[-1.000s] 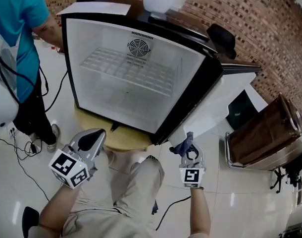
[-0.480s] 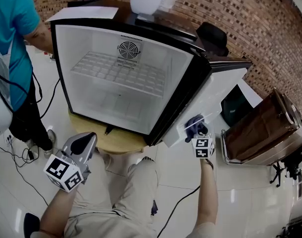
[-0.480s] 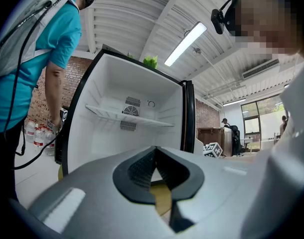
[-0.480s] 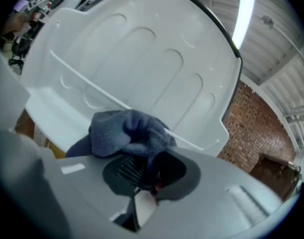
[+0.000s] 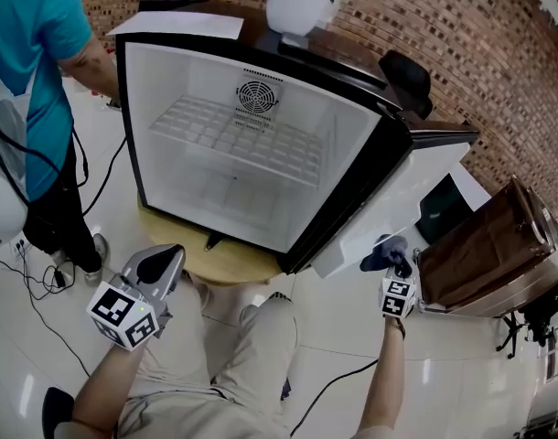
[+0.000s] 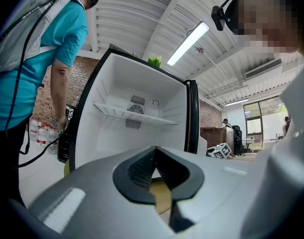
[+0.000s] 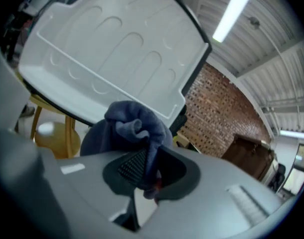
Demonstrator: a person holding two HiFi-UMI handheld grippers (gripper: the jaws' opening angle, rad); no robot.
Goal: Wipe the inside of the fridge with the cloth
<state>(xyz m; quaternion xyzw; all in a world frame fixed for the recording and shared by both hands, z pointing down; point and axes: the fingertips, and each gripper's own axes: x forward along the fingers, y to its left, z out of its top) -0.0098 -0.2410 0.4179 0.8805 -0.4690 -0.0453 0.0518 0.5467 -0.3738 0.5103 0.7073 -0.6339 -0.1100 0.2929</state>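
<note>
The small fridge (image 5: 133,108) stands open on a round wooden stool, its white inside bare but for a wire shelf (image 5: 238,135) and a fan grille. Its door (image 5: 398,190) hangs open to the right. My right gripper (image 5: 390,259) is shut on a dark blue cloth (image 5: 382,251) (image 7: 134,126), held right by the door's inner white liner (image 7: 112,49). My left gripper (image 5: 162,263) is shut and holds nothing, low in front of the fridge; its view looks into the open cabinet (image 6: 137,113).
A person in a teal shirt (image 5: 27,71) stands at the fridge's left, with cables on the floor. A potted plant (image 5: 302,3) and paper sit on top. A brown wooden cabinet (image 5: 498,245) stands at the right, close to the door.
My right gripper has carried the cloth rightward and up, from in front of the fridge's lower corner to the open door's inner face. The left gripper has stayed nearly put.
</note>
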